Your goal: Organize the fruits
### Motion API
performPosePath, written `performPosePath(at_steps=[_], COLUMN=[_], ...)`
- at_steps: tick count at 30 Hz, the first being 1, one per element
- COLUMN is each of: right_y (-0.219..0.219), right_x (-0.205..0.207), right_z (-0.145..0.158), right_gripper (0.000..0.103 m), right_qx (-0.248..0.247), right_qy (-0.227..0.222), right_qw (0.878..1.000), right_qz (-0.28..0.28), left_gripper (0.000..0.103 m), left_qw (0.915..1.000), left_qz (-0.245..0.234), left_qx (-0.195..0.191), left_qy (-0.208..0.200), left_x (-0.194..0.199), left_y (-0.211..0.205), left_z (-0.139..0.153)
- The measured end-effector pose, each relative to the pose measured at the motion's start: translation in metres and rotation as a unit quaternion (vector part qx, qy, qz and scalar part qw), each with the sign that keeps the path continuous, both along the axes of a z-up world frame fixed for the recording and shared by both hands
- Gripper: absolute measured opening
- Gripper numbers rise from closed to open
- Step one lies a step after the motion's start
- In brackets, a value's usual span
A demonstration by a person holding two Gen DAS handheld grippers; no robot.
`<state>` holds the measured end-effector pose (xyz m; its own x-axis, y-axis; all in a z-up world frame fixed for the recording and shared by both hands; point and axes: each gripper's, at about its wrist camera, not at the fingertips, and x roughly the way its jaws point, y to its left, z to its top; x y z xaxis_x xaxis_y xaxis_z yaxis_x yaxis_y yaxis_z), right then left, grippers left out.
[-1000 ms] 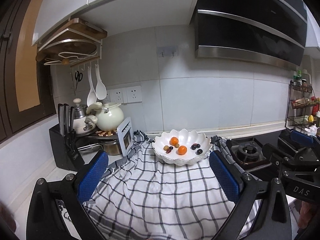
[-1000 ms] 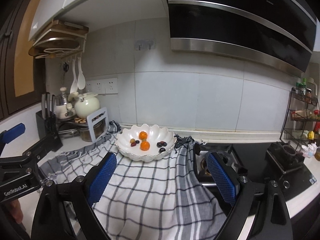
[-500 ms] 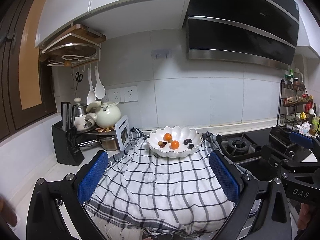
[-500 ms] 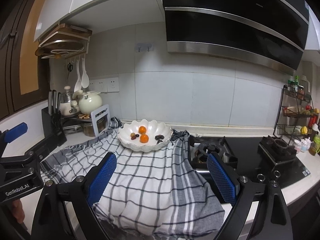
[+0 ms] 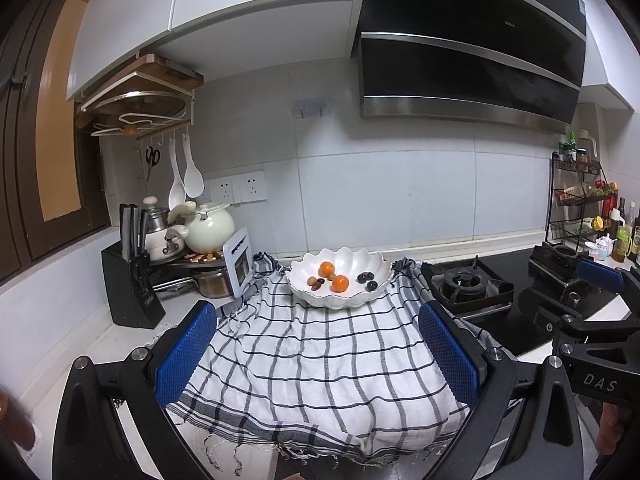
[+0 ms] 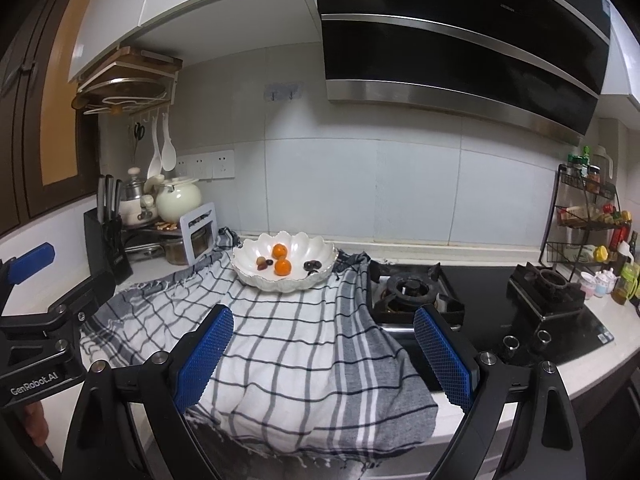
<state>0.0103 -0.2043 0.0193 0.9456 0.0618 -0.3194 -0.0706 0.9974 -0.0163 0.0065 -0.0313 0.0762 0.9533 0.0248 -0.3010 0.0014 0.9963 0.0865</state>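
Observation:
A white scalloped bowl (image 5: 360, 300) (image 6: 316, 280) stands at the back of a checked cloth (image 5: 320, 360) (image 6: 280, 352) on the counter. In it lie two oranges (image 5: 340, 283) (image 6: 283, 267), a few dark grapes (image 5: 367, 278) (image 6: 312, 265) and small brownish fruits (image 5: 311, 281) (image 6: 261, 261). My left gripper (image 5: 316, 354) hangs open over the cloth's near part, well short of the bowl, nothing between its blue pads. My right gripper (image 6: 324, 354) is open too, equally far back and empty. Each gripper shows at the edge of the other's view.
A gas hob (image 6: 412, 288) lies right of the cloth, partly under it. A knife block (image 5: 132, 292), kettle (image 5: 208, 228) and pots crowd the left back corner. A spice rack (image 6: 588, 220) with bottles stands at far right. The counter's front edge is just below the grippers.
Both grippers have drawn back from the bowl, which looks smaller and farther now; more of the cloth's front edge shows. Both stayed open.

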Motion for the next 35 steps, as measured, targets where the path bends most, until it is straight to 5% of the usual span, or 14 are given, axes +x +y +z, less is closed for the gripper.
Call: performPosePath(at_steps=[35], right_y=[-0.01], right_x=[-0.004], right_z=[0.001], right_gripper=[0.093], right_qx=[-0.002], right_qy=[0.002], right_qw=[1.0], right_qz=[-0.005], left_gripper=[0.103], left_qw=[0.9998], left_qz=[-0.02], left_qx=[-0.002], left_qy=[0.004], left_x=[0.0], left_y=[-0.009], left_z=[0.0])
